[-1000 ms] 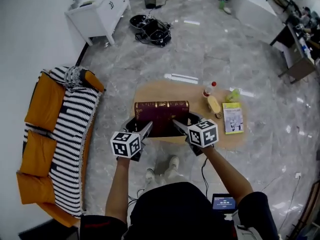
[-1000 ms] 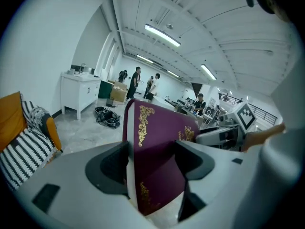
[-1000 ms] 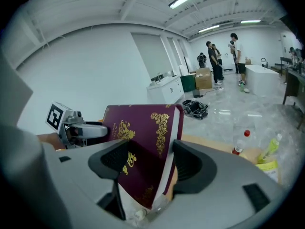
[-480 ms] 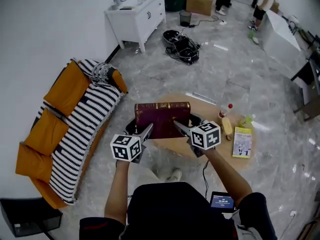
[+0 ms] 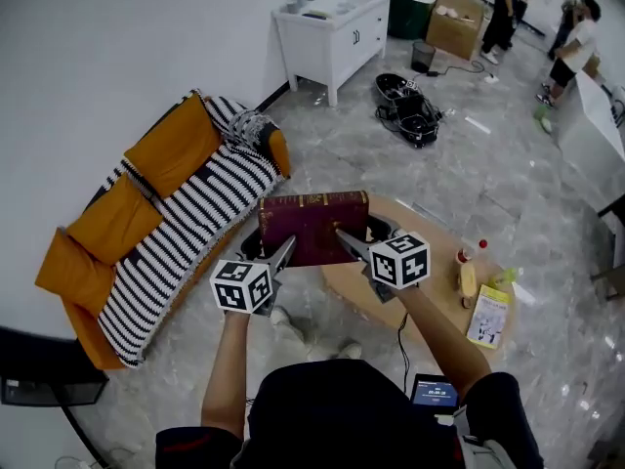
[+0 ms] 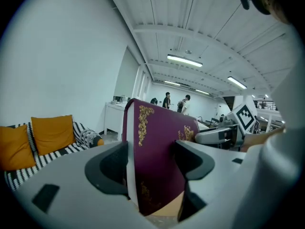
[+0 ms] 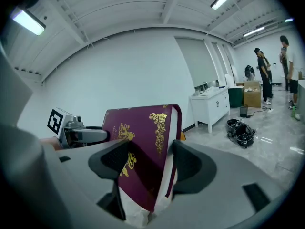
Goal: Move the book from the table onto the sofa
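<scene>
A thick maroon book (image 5: 311,226) with gold ornament is held up in the air between both grippers, above the floor between the round wooden table (image 5: 430,279) and the sofa (image 5: 166,213). My left gripper (image 5: 276,254) is shut on its left end, the book (image 6: 155,163) wedged between the grey jaws. My right gripper (image 5: 350,245) is shut on its right end, the book (image 7: 143,151) standing between the jaws. The orange sofa with a black-and-white striped throw lies to the left.
On the table lie a green-covered booklet (image 5: 488,316), a bottle (image 5: 470,252) and a banana-like object (image 5: 468,283). A white cabinet (image 5: 337,32) stands at the back, cables and gear (image 5: 410,115) on the floor, people (image 5: 508,8) far back. Orange cushions (image 5: 171,145) lean on the sofa back.
Both grippers have carried the book up off the table and toward the sofa; the view has swung left, so the sofa now lies closer and the table has dropped to the right.
</scene>
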Available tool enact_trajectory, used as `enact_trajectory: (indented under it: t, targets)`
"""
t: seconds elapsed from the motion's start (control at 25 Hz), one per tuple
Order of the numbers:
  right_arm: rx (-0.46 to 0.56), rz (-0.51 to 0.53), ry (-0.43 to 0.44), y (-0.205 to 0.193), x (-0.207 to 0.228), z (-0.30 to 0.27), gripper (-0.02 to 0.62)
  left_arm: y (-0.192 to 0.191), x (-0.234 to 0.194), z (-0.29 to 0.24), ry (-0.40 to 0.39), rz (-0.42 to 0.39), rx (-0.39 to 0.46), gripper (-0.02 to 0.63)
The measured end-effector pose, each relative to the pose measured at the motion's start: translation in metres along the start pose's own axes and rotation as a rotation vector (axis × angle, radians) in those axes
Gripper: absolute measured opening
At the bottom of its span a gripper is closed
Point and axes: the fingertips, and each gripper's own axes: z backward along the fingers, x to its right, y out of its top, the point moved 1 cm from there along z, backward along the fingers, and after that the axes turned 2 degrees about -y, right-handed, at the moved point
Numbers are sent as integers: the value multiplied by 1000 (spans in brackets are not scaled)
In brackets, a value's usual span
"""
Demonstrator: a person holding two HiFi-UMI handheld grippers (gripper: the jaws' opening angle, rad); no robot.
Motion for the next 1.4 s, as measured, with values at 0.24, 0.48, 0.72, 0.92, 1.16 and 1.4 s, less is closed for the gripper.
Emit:
enact_trajectory:
  t: [0.24,0.48,0.72,0.92,1.16,1.4]
  targets:
    - [3,21,58,14,-13,-40,307,8,-37,8,63,1,44,319]
    - [0,52,68,68,-66,-125,307,52,-135,35,77,29,87,319]
    - [7,66,92,98,-105,-194,307,76,-210,56,99,31,111,319]
    - [-6,78,115,116,-145,-255,305,88,-277,80,131,46,125,319]
    - [-18,110,146,127,-184,-310,305,89,-337,105,163,84,150,319]
    - [-27,124,172,138,-213,-356,305,94,-386,123,191,105,172,319]
